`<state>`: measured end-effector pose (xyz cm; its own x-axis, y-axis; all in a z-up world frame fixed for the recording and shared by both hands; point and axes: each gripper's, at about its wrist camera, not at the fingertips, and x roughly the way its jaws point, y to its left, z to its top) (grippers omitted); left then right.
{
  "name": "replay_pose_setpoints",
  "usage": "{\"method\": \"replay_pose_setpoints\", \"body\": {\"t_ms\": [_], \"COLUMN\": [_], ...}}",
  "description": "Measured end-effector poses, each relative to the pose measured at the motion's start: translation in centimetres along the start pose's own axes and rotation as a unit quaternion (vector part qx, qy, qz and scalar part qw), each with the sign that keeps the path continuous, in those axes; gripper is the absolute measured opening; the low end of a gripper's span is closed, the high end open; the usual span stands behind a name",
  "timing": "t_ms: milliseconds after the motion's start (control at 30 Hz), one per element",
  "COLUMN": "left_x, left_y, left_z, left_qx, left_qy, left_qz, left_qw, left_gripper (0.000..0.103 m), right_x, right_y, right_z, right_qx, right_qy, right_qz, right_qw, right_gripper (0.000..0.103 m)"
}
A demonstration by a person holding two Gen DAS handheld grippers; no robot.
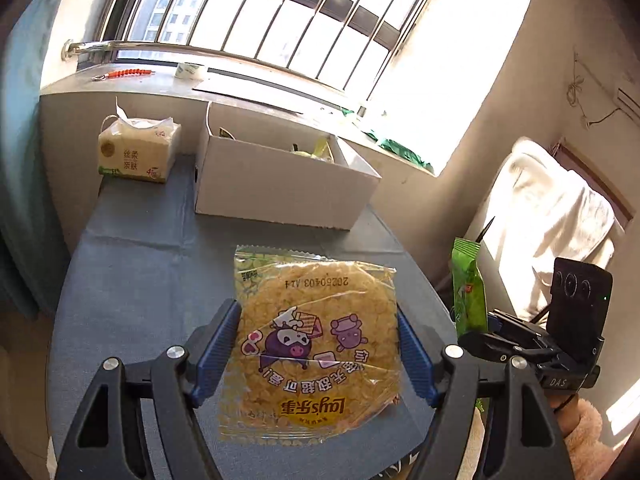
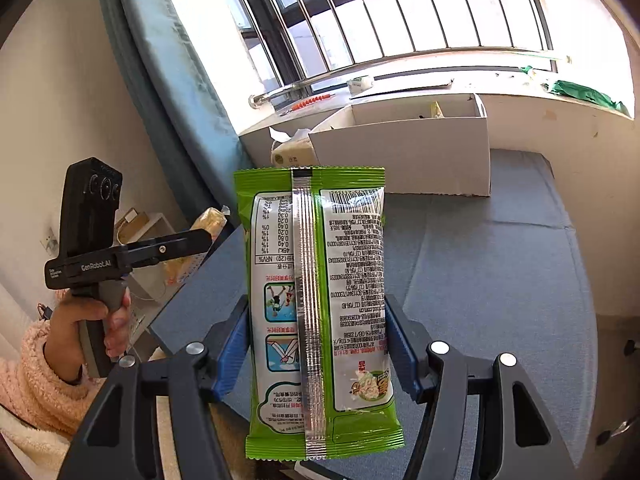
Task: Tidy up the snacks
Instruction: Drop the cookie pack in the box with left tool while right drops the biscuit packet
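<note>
The jaws of the left gripper [image 1: 318,354] are clamped on a clear yellow snack packet [image 1: 316,344], blue pads pressing both its side edges, and hold it above the worktop [image 1: 152,264]. The jaws of the right gripper [image 2: 316,344] grip a green snack bag [image 2: 320,312] by its long edges, back seam facing the camera.

In the left wrist view, at twelve o'clock from the packet, an open white cardboard box [image 1: 276,184] stands on the worktop, with yellowish wrappers showing inside; what they are cannot be told. At ten o'clock sits a tissue pack [image 1: 138,150].

The packet reads "Lay's" with Chinese characters, cartoon animals and a stamped date. The left gripper's body reads "GenRobot.AI".

A blue-grey cloth covers the worktop, below a barred window [image 1: 256,12] and its sill.
</note>
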<state>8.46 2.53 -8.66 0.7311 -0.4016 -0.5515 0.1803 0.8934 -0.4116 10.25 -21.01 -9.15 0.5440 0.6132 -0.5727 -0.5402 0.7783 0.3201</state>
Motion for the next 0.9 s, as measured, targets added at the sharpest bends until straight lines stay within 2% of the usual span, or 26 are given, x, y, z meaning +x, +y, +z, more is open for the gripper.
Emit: {"method": "replay_pose_setpoints", "body": {"t_ms": [133,267,333,467,600,633,733,767,833,867,900], "left_x": [1.0,3.2,4.7,8.8,13.3,14.4,16.8,17.4,18.9,19.4,19.8], "left_y": [-0.4,-0.8,-0.9,0.5,1.6,2.2,4.1,4.4,5.1,5.5,5.9], "left_z": [4.8,10.8,13.7,19.1,22.6,23.1,23.9,23.9,24.3,24.1,24.1], "left_qx": [0.001,0.015,0.024,0.002,0.015,0.008,-0.019,-0.019,-0.021,-0.030,-0.035], "left_qy": [-0.034,-0.063,-0.066,-0.052,-0.042,-0.038,-0.026,-0.018,0.006,0.015,0.020], "left_qz": [0.012,0.036,0.033,0.025,0.036,0.032,0.034,0.037,0.042,0.044,0.036], "left_qw": [0.9994,0.9973,0.9970,0.9983,0.9984,0.9987,0.9989,0.9990,0.9989,0.9985,0.9985], "left_gripper": [0.079,0.079,0.079,0.079,0.079,0.079,0.079,0.079,0.093,0.103,0.103], "right_x": [1.4,4.1,5.7,8.9,12.0,12.8,14.3,14.9,15.8,16.2,16.6], "right_y": [-1.5,-4.3,-6.2,-9.9,-12.3,-12.9,-14.7,-15.1,-15.6,-15.8,-16.1], "right_z": [5.1,11.7,15.0,20.5,24.3,25.1,25.9,26.0,26.3,26.5,26.6], "right_qx": [0.033,0.055,0.073,0.106,0.099,0.103,0.133,0.136,0.124,0.120,0.121], "right_qy": [-0.038,-0.040,-0.034,-0.019,-0.002,0.007,0.010,0.015,0.024,0.028,0.036], "right_qz": [0.007,-0.016,-0.028,-0.051,-0.086,-0.089,-0.055,-0.058,-0.080,-0.091,-0.101], "right_qw": [0.999,0.998,0.996,0.993,0.991,0.991,0.990,0.989,0.989,0.988,0.987], "right_gripper": [0.068,0.068,0.068,0.068,0.068,0.068,0.070,0.070,0.075,0.088,0.103]}}
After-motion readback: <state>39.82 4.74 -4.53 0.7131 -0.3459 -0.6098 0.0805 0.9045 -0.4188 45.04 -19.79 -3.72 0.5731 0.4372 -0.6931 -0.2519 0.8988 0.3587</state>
